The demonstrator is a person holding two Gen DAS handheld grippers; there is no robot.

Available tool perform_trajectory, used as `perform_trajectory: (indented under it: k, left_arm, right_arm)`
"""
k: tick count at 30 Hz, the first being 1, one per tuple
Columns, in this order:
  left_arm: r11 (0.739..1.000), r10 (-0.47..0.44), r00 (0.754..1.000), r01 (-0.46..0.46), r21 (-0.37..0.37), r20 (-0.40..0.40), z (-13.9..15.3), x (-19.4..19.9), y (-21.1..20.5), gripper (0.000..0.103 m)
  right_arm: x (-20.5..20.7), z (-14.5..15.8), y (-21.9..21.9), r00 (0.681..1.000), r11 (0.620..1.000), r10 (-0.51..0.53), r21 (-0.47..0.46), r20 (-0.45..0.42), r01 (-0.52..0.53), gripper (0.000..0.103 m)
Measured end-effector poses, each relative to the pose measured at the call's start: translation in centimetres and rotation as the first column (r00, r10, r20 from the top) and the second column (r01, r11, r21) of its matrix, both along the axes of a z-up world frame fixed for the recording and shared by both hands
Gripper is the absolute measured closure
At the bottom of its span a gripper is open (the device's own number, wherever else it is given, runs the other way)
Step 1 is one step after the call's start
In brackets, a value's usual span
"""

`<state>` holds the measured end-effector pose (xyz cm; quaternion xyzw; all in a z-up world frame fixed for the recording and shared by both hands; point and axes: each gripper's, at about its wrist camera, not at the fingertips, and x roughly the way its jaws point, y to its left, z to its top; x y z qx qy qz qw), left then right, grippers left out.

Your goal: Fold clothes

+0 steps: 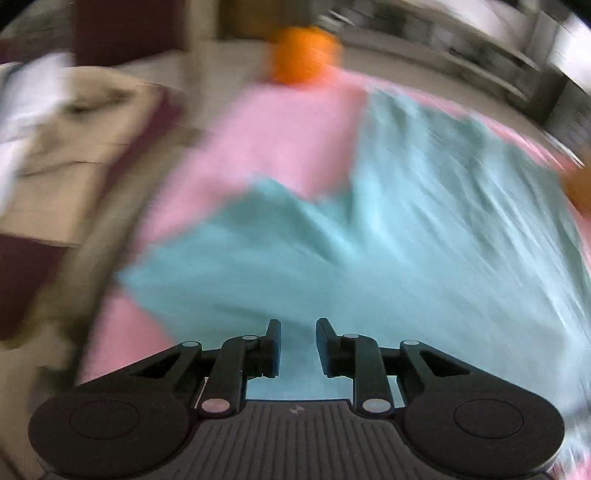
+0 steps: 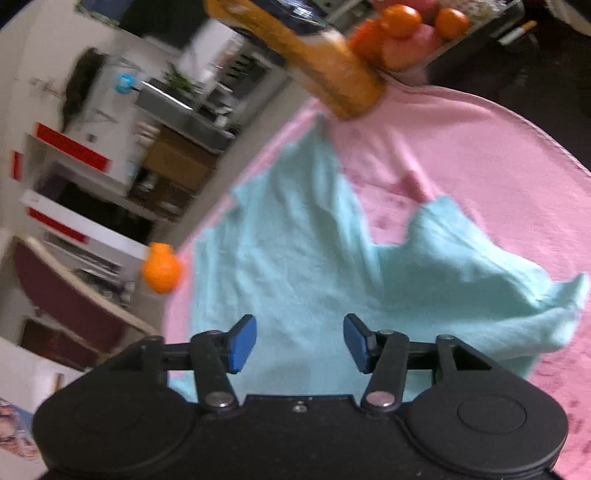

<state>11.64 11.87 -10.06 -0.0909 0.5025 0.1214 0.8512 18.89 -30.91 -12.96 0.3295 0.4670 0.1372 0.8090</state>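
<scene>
A light blue cloth [image 1: 406,221] lies spread and creased on a pink table cover [image 1: 280,133]; this view is heavily blurred. My left gripper [image 1: 298,325] hovers over the cloth's near edge, jaws apart, nothing between them. In the right wrist view the same cloth [image 2: 295,251] has its right side bunched up in a fold [image 2: 546,295]. My right gripper [image 2: 300,325] stands open above the cloth's near part, and its blue pads [image 2: 243,339] touch nothing that I can see.
An orange [image 1: 303,55] sits at the far edge of the pink cover, another [image 1: 580,184] at the right. In the right view one orange [image 2: 161,271] lies by the table's left rim. A blurred orange-yellow object [image 2: 332,70] hangs over the cloth's far corner, before a fruit tray [image 2: 406,33].
</scene>
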Motion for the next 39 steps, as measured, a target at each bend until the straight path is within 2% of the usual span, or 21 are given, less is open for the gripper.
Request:
perform_trajectory:
  k: [1,3,4,5,7,9,12,14,16,18,19,22,25,30,35,36,37,38,39]
  left_arm:
    - [0.999,-0.037,0.999,0.037,0.031,-0.005,-0.3,-0.2,-1.0,0.080]
    - [0.994,-0.071,0.997,0.072,0.085,-0.015,-0.4,-0.4,-1.8,0.080]
    - [0.993,-0.068,0.997,0.070,0.090,-0.027,-0.4,-0.7,-1.6,0.079]
    - [0.993,-0.064,0.997,0.067,0.095,-0.039,-0.3,-1.0,-1.3,0.077]
    - [0.995,-0.043,0.997,0.048,0.088,-0.056,-0.2,-1.3,-0.6,0.080]
    - [0.998,-0.005,0.999,0.008,0.066,-0.045,0.5,-1.2,0.4,0.089]
    - [0.996,0.022,0.999,-0.024,0.084,0.031,2.7,0.0,1.3,0.089]
    - [0.995,0.010,0.996,-0.019,0.102,0.089,4.6,1.9,1.9,0.085]
    - [0.993,-0.003,0.990,-0.014,0.119,0.142,6.3,4.6,2.5,0.080]
    - [0.992,-0.009,0.985,-0.013,0.123,0.173,7.5,7.9,3.3,0.068]
    - [0.993,-0.011,0.982,-0.012,0.118,0.186,7.8,9.5,3.6,0.066]
    - [0.996,-0.020,0.981,0.002,0.092,0.193,7.3,14.7,4.4,0.064]
    - [0.992,-0.041,0.983,0.019,0.122,0.181,5.5,19.8,4.4,0.059]
    - [0.972,-0.146,0.980,0.117,0.203,0.137,1.7,27.4,2.6,0.058]
    - [0.975,-0.176,0.973,0.152,0.160,0.149,-0.5,31.3,2.4,0.060]
    - [0.976,-0.180,0.972,0.157,0.152,0.151,-0.8,31.8,2.4,0.065]
    - [0.975,-0.184,0.971,0.161,0.153,0.151,-1.1,32.0,2.4,0.076]
    - [0.972,-0.193,0.970,0.168,0.167,0.148,-1.3,32.3,2.2,0.081]
    - [0.965,-0.209,0.967,0.180,0.192,0.145,-1.5,32.4,1.9,0.092]
  right_arm:
    - [0.1,-0.4,0.3,1.000,0.998,0.011,-0.060,-0.028,-0.013,0.083]
    - [0.2,-1.5,0.9,0.993,0.981,0.020,-0.189,-0.115,-0.042,0.083]
    - [0.0,-2.0,0.8,0.988,0.970,0.008,-0.239,-0.153,-0.045,0.098]
    - [-0.2,-2.2,0.6,0.986,0.960,-0.014,-0.278,-0.166,-0.033,0.103]
    - [-0.8,-1.9,-0.2,0.984,0.944,-0.061,-0.331,-0.169,0.002,0.103]
    - [-1.4,-1.5,-1.0,0.983,0.921,-0.111,-0.388,-0.149,0.045,0.103]
    - [-1.7,0.3,-1.4,0.989,0.939,-0.119,-0.334,-0.091,0.082,0.094]
    - [-1.2,2.9,-0.8,0.996,0.953,-0.090,-0.293,-0.013,0.083,0.093]
    - [-0.2,5.4,0.1,0.996,0.967,-0.064,-0.244,0.068,0.079,0.085]
    - [1.8,7.8,1.0,0.988,0.976,-0.046,-0.203,0.148,0.076,0.077]
    - [3.4,8.4,1.5,0.984,0.977,-0.042,-0.197,0.172,0.076,0.073]
    - [8.8,9.6,3.0,0.975,0.977,-0.038,-0.198,0.220,0.083,0.069]
    - [14.6,8.3,4.6,0.975,0.968,-0.066,-0.223,0.212,0.114,0.068]
    - [22.5,3.8,6.4,0.978,0.943,-0.118,-0.288,0.171,0.164,0.066]
    - [26.2,0.7,7.5,0.986,0.943,-0.109,-0.302,0.126,0.142,0.066]
    - [26.5,0.4,7.5,0.987,0.944,-0.103,-0.300,0.125,0.136,0.066]
    - [26.6,0.2,7.6,0.987,0.945,-0.096,-0.301,0.125,0.130,0.066]
    - [26.8,0.0,7.7,0.988,0.944,-0.089,-0.306,0.124,0.123,0.066]
    - [26.8,-0.1,7.8,0.989,0.942,-0.083,-0.316,0.123,0.118,0.066]
